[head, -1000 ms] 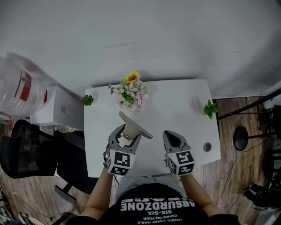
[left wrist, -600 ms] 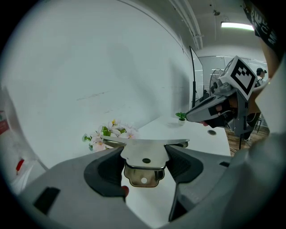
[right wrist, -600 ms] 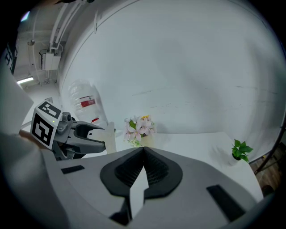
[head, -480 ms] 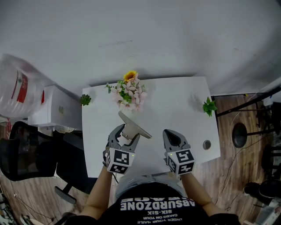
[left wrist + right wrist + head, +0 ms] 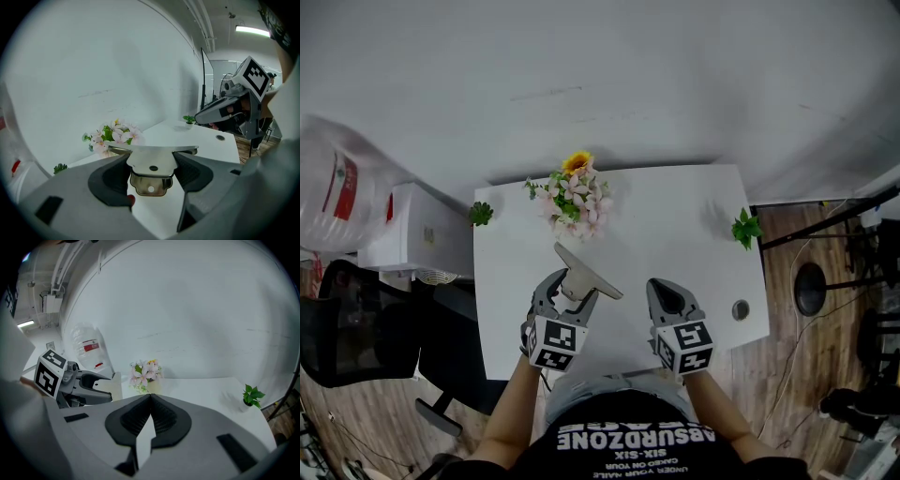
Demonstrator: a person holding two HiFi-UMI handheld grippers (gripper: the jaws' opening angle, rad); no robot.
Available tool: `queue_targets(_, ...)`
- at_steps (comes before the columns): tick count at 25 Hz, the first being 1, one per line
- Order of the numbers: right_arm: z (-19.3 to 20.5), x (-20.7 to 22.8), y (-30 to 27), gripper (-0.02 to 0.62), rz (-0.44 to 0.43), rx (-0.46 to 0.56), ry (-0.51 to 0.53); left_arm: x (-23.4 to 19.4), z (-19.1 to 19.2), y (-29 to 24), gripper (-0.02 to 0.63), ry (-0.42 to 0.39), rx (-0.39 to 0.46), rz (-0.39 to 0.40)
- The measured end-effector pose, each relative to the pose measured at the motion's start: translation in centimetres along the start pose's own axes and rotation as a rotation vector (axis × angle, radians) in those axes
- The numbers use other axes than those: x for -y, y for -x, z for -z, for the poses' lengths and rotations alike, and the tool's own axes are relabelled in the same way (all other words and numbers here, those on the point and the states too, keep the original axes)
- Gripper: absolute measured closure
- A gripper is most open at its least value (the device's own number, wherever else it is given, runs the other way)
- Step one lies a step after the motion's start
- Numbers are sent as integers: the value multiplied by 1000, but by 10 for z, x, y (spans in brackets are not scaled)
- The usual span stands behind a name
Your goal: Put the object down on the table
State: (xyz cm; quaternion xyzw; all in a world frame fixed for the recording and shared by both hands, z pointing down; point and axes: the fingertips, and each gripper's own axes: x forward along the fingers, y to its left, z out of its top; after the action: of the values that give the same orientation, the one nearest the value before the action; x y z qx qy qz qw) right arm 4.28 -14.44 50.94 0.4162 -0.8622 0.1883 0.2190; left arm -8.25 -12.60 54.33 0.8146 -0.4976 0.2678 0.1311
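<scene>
A flat steel object (image 5: 587, 270), like a shallow pan with a short holed handle (image 5: 151, 174), tilts above the near left part of the white table (image 5: 680, 246). My left gripper (image 5: 571, 284) is shut on that handle, and the left gripper view shows both pads (image 5: 114, 177) pressed against its sides. The round rim (image 5: 154, 149) stretches across just beyond the jaws. To its right, my right gripper (image 5: 665, 296) hovers over the table's near edge. It is shut with nothing in it, and its pads (image 5: 160, 416) meet in the right gripper view.
A vase of pink flowers with a sunflower (image 5: 575, 195) stands at the table's far left. Small green plants sit at the left edge (image 5: 481, 214) and right edge (image 5: 746, 228). A cable hole (image 5: 740, 309) is near right. A white cabinet (image 5: 417, 234), water jug (image 5: 337, 183) and black chair (image 5: 347, 328) are left.
</scene>
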Motion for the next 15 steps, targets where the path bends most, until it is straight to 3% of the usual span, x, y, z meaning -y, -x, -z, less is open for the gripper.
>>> queue_targets(15,2,1,-2,597,6,-7,-1,0,16,-8,313,16,-37,17)
